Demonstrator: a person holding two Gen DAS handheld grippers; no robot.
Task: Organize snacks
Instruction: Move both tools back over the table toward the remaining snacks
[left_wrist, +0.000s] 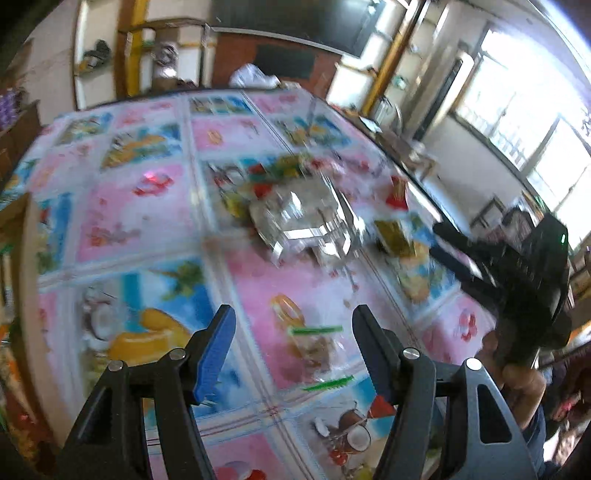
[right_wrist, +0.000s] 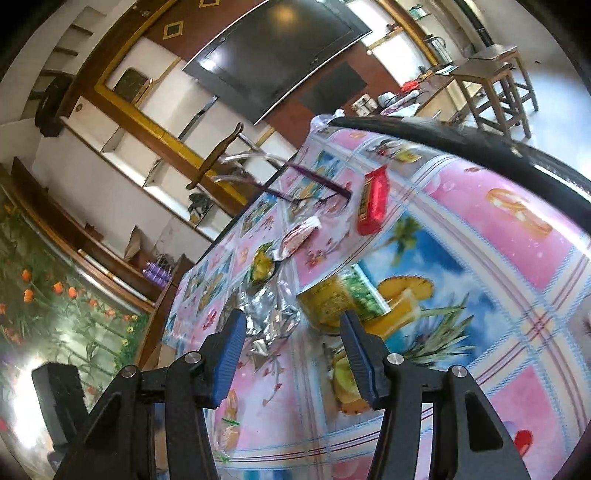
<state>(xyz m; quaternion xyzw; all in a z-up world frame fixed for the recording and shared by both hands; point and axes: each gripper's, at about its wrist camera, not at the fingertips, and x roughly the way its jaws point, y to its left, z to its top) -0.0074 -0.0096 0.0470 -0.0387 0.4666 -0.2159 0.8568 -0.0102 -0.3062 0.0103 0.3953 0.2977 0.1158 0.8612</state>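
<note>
Two hand-held grippers, left hand-held gripper (left_wrist: 293, 319) and right hand-held gripper (right_wrist: 291, 325) both released, one red packet (right_wrist: 373, 201), one silver pouch (right_wrist: 269, 321)

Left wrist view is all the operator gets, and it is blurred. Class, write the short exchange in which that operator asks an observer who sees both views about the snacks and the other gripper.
Operator: My picture smears the right gripper. Is it carrying anything?
Observer: No. The right wrist view shows its jaws open with nothing gripped between them.
Operator: What is the red blur to the right of the silver bag?
Observer: A red packet. It lies flat on the tablecloth, farther from the gripper than the yellow-green packet.
</note>
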